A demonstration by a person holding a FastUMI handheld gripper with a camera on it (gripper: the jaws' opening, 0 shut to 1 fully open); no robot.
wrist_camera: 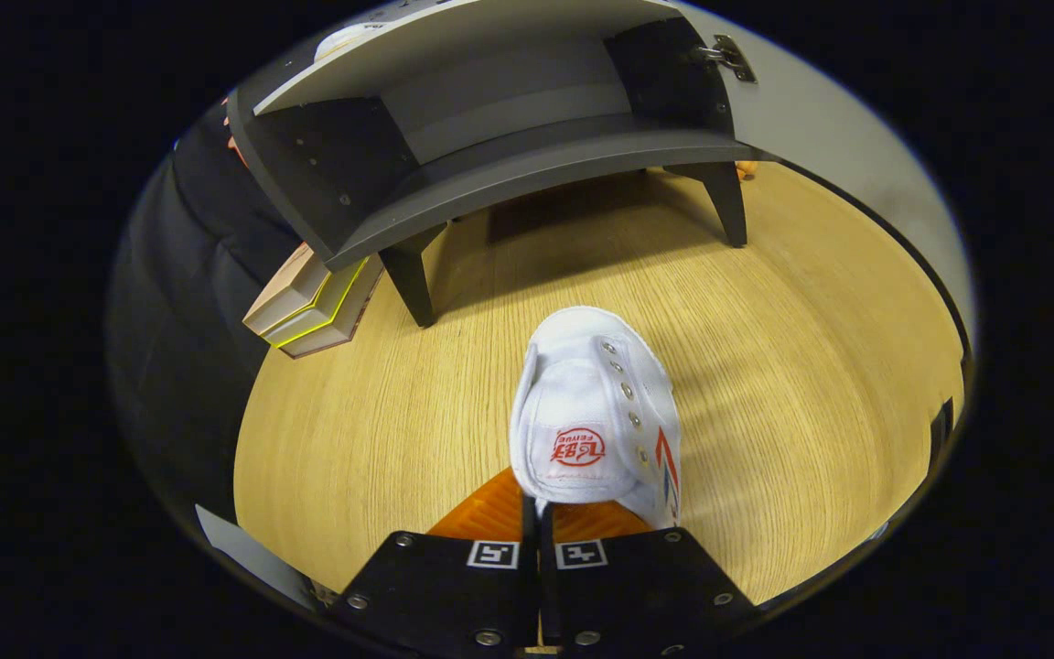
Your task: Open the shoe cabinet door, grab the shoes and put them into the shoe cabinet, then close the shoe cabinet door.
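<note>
The white shoe (593, 412) is held clamped by its heel in the tongs (540, 522), above the tabletop (811, 366) short of the open cabinet (509, 146), whose shelf edge could be clipped if carried low.

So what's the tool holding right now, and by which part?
The tool is closed on the white shoe, pinching the heel end of its collar just behind the tongue.

One white shoe (593, 412) at six o'clock, one open cabinet (509, 137) at twelve, perhaps three stacked books (315, 307) at nine.
</note>
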